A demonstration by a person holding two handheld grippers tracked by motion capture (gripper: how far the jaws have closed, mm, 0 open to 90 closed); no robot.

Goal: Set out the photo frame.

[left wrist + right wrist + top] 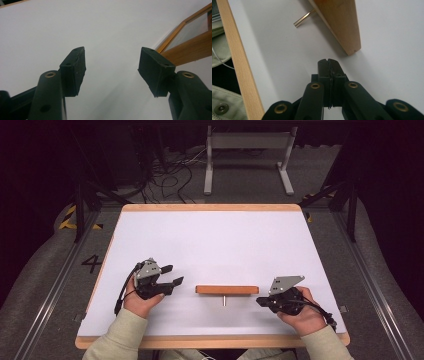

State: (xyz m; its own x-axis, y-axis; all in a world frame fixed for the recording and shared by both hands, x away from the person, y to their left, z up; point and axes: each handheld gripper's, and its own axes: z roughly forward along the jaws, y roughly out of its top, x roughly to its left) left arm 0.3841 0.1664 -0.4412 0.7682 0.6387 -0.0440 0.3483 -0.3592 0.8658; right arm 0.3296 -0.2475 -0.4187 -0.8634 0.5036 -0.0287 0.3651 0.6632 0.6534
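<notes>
White board on a pale wooden table [210,207] fills most of what lies in front of me, with dark floor, cables and a grey metal stand beyond its far edge. Near my side of the surface stands a wooden frame [227,289], upright on its long edge and propped by a short brass-coloured rod [224,300] that sticks out toward me; from my left gripper's own camera I can see it is a frame [190,47] with a clear pane set in it. It sits between my two hands, apart from both. My left gripper [167,275] rests on the board just to the frame's left, its jaws spread wide with nothing between them, aimed at that end so they could take the wooden edge if I slid them in. My right gripper [261,301] lies near the frame's right end with its jaws pressed together on nothing; in its own view the closed tips [328,65] point at the frame's lower corner [348,37], close but not touching, with the rod [304,18] farther along. I judge closed jaws suit a nudge or a steadying push on that end better than a pinch, while the open left waits to grasp.
</notes>
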